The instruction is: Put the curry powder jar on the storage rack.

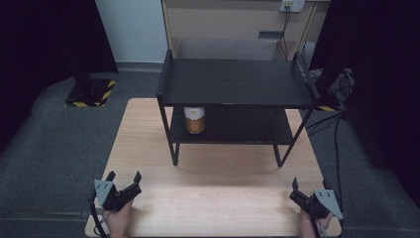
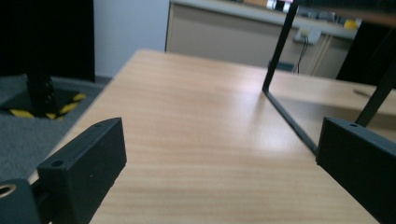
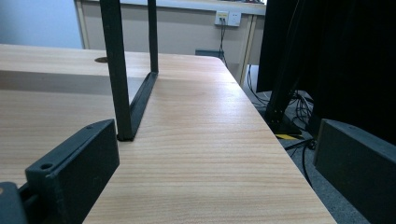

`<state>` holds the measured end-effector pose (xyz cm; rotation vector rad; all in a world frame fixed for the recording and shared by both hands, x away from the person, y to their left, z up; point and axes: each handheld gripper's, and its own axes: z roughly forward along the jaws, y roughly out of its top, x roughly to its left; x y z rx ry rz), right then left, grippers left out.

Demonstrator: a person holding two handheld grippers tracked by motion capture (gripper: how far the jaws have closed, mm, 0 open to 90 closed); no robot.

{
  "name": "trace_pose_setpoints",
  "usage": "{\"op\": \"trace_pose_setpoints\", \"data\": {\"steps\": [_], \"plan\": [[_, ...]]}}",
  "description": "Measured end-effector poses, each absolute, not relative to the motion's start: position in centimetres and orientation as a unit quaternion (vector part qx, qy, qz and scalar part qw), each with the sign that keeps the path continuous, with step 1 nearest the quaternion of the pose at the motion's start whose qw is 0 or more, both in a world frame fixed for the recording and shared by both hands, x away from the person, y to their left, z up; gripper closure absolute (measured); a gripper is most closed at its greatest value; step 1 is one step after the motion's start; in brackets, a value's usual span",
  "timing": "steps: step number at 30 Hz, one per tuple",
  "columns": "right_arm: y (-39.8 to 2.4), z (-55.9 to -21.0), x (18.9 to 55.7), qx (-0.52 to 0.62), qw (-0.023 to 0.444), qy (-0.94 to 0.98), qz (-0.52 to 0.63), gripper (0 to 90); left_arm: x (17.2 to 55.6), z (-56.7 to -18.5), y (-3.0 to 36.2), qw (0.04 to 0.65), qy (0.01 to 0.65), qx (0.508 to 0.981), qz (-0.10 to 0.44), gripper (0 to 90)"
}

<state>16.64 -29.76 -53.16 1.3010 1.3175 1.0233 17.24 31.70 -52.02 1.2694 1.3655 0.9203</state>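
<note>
A jar (image 1: 194, 120) with a white lid and amber contents stands upright on the lower level of the black shelf (image 1: 236, 82), near its left end, under the top board. The shelf stands on the far half of my wooden table (image 1: 213, 183). My left gripper (image 1: 124, 177) rests at the near left corner of the table, jaws spread apart and holding nothing. My right gripper (image 1: 295, 189) sits at the near right corner, jaws also apart and empty, well away from the jar.

An amber jar (image 1: 194, 120) (white lid) stands upright on the black rack's (image 1: 233, 82) lower shelf, left side.
</note>
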Motion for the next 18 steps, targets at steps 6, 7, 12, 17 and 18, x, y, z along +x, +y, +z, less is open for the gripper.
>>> {"op": "trace_pose_setpoints", "data": {"steps": [6,7,12,17,18], "plan": [[-29.80,-53.40,16.39,0.539,0.493,0.531,0.429,0.5,17.56,-51.78,31.74,0.496,0.586,0.521,0.372,0.2],[-29.80,-53.44,16.36,0.540,0.494,0.529,0.430,0.5,17.57,-51.73,31.74,0.494,0.587,0.523,0.372,0.2],[-29.80,-53.37,16.41,0.540,0.492,0.531,0.429,0.5,17.72,-51.57,31.47,0.485,0.585,0.531,0.375,0.2],[-29.86,-53.44,16.35,0.540,0.492,0.529,0.432,0.5,17.81,-51.51,31.21,0.479,0.582,0.537,0.379,0.3],[-29.88,-53.49,16.33,0.540,0.492,0.527,0.434,0.5,17.83,-51.48,31.12,0.476,0.579,0.541,0.381,0.3]]}}
